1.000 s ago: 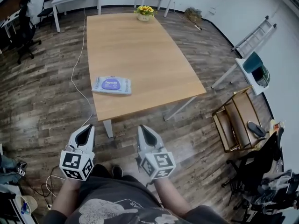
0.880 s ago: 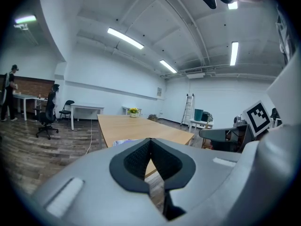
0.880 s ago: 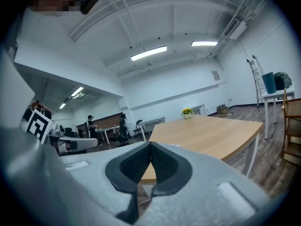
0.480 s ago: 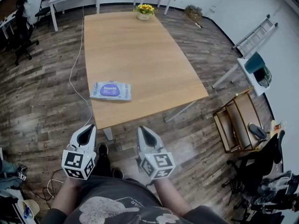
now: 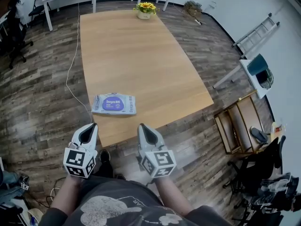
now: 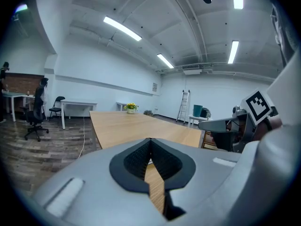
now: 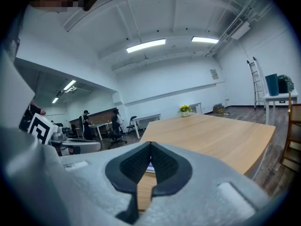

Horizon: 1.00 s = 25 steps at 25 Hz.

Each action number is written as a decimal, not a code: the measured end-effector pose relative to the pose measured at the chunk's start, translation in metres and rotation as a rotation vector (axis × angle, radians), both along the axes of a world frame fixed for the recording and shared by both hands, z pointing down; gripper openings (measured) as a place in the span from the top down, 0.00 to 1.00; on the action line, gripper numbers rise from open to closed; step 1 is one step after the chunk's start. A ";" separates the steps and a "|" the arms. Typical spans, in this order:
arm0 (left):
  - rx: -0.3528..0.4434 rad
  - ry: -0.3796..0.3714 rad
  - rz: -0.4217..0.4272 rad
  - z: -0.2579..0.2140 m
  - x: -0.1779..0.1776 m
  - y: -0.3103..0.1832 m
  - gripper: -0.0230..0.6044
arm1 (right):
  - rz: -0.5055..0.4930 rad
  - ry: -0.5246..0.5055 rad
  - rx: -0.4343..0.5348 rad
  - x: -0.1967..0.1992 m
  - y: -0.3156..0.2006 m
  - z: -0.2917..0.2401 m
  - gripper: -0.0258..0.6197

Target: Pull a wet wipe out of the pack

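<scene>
While the flat white-and-purple wet-wipe pack (image 5: 114,103) lies near the wooden bench's (image 5: 141,55) near edge, left gripper (image 5: 87,133) and right gripper (image 5: 145,133) hover short of it, jaws together, empty.

Wipe pack (image 5: 114,103) pale blue, purple label; worktop (image 5: 141,55) light wood; hand-held gripper (image 5: 88,133) grey, black-white marker cube.

Long wooden table (image 5: 136,51) on dark plank floor (image 5: 37,102); white walls (image 6: 103,74), ladder (image 5: 256,32), ceiling strip lights (image 6: 122,28)
</scene>
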<state>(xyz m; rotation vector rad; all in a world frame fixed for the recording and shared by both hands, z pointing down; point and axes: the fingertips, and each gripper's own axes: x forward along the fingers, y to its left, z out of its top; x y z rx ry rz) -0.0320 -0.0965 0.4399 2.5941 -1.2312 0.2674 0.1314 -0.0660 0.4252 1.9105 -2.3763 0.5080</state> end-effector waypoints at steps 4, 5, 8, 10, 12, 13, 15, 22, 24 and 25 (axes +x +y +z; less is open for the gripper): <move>-0.002 -0.006 0.015 0.010 -0.010 -0.028 0.93 | -0.012 0.018 -0.014 -0.014 -0.027 0.005 0.97; -0.001 -0.010 0.021 0.011 -0.012 -0.035 0.93 | -0.015 0.024 -0.018 -0.017 -0.034 0.006 0.97; -0.008 -0.013 0.044 0.016 -0.011 -0.051 0.93 | -0.011 0.035 -0.033 -0.022 -0.052 0.009 0.97; -0.019 -0.014 0.063 0.021 -0.010 -0.060 0.93 | -0.008 0.041 -0.042 -0.027 -0.064 0.012 0.97; -0.034 -0.014 0.084 0.028 -0.008 -0.069 0.93 | -0.007 0.048 -0.053 -0.033 -0.077 0.017 0.97; -0.044 -0.016 0.097 0.033 -0.007 -0.072 0.93 | -0.005 0.053 -0.061 -0.036 -0.083 0.020 0.97; -0.069 -0.027 0.131 0.044 -0.002 -0.076 0.93 | 0.003 0.065 -0.073 -0.040 -0.092 0.026 0.97; -0.115 -0.067 0.217 0.070 0.006 -0.086 0.93 | 0.071 0.084 -0.100 -0.036 -0.108 0.034 0.97; -0.131 -0.076 0.218 0.077 0.006 -0.090 0.93 | 0.075 0.093 -0.108 -0.033 -0.109 0.035 0.97; -0.136 -0.084 0.221 0.080 0.006 -0.091 0.93 | 0.073 0.098 -0.114 -0.032 -0.111 0.036 0.97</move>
